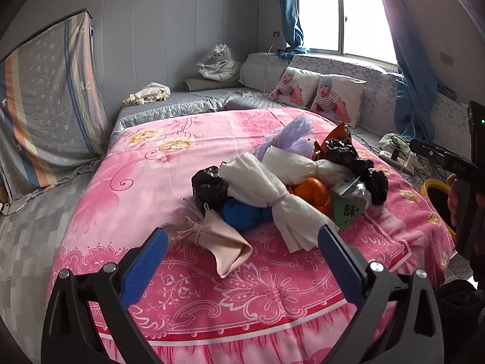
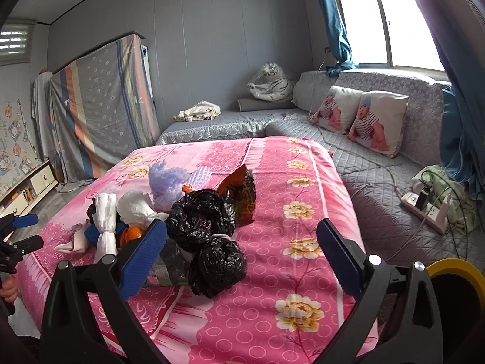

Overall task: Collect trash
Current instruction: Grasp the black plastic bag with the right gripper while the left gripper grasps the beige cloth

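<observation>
Both fingers of my left hand-held gripper (image 1: 242, 253) stand wide apart with nothing between them, hovering over the near end of the pink blanket (image 1: 127, 182). Taking the trash pile (image 1: 282, 182) as my landmark: it sits mid-blanket, just ahead of the fingers. Nearest me on its front edge lies a beige bundle (image 1: 218, 242) tied with string, and beside that a white bundle (image 1: 269, 194) cinched at the waist. Behind them are a blue wad (image 1: 242, 215), an orange bag (image 1: 312, 194), a green packet (image 1: 348, 209) and black bags (image 1: 363, 166). All look light, soft and crushable, I judge; the tied necks should give the firmest hold. Right of the pile, past the blanket's edge, I see a yellow bin (image 1: 436, 188).

From the right wrist, my right hand-held gripper (image 2: 241, 256) is likewise spread and empty. A black bag (image 2: 206, 236), knotted in the middle, lies at the pile's near side, between the fingers' line and just past the left fingertip. Its film looks slick and thin, so I would pinch at the knot. The yellow bin (image 2: 454, 270) sits low to the right of the pile. My left hand-held gripper shows at the far left edge.
</observation>
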### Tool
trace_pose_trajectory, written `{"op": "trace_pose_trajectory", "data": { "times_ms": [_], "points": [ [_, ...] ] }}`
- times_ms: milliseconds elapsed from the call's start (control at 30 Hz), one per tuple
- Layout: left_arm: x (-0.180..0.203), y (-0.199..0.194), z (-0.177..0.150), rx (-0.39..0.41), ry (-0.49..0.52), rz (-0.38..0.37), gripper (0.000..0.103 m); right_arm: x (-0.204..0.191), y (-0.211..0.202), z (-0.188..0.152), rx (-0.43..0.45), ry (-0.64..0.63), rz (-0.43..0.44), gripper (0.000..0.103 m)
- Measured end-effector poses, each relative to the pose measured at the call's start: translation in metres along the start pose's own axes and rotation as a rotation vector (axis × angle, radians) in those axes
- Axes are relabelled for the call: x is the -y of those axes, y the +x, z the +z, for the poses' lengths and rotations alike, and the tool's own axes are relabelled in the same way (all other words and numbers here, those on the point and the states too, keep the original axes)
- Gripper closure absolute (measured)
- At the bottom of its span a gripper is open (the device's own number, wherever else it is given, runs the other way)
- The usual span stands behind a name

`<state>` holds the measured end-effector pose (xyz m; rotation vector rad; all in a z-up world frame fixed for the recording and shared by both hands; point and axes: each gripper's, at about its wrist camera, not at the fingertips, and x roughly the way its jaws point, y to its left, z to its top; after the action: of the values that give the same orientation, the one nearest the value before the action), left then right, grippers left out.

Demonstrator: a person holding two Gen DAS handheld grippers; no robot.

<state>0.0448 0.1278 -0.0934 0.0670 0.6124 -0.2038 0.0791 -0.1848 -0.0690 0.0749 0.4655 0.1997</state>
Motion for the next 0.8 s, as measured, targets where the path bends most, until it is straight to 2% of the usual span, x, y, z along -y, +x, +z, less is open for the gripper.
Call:
{"op": "trace_pose_trajectory", "data": {
  "times_ms": [100, 233, 333, 567, 633, 700, 800],
  "points": [
    [-0.008, 0.017, -0.008, -0.039, -0.023, -0.021, 0.007, -0.005, 0.023, 0.0, -0.071, -0.033, 0.018, 0.008],
    [-0.022, 0.038, -0.007, -0.087, -0.091, -0.063, 0.007, -0.011, 0.047, 0.0, -0.142, -0.056, 0.082, 0.008],
    [-0.026, 0.05, -0.005, -0.117, -0.113, -0.066, 0.007, -0.015, 0.061, 0.0, -0.167, -0.066, 0.088, 0.008],
    [-0.023, 0.067, -0.002, -0.147, -0.108, -0.089, 0.007, -0.018, 0.086, 0.003, -0.247, -0.035, 0.164, 0.008],
    [-0.023, 0.071, -0.002, -0.157, -0.111, -0.09, 0.007, -0.018, 0.091, 0.0, -0.269, -0.026, 0.161, 0.009],
    [-0.026, 0.074, -0.002, -0.162, -0.126, -0.097, 0.007, -0.017, 0.095, -0.003, -0.286, -0.017, 0.162, 0.015],
    [-0.029, 0.077, -0.002, -0.168, -0.138, -0.097, 0.01, -0.013, 0.1, -0.006, -0.306, -0.004, 0.156, 0.017]
  ]
}}
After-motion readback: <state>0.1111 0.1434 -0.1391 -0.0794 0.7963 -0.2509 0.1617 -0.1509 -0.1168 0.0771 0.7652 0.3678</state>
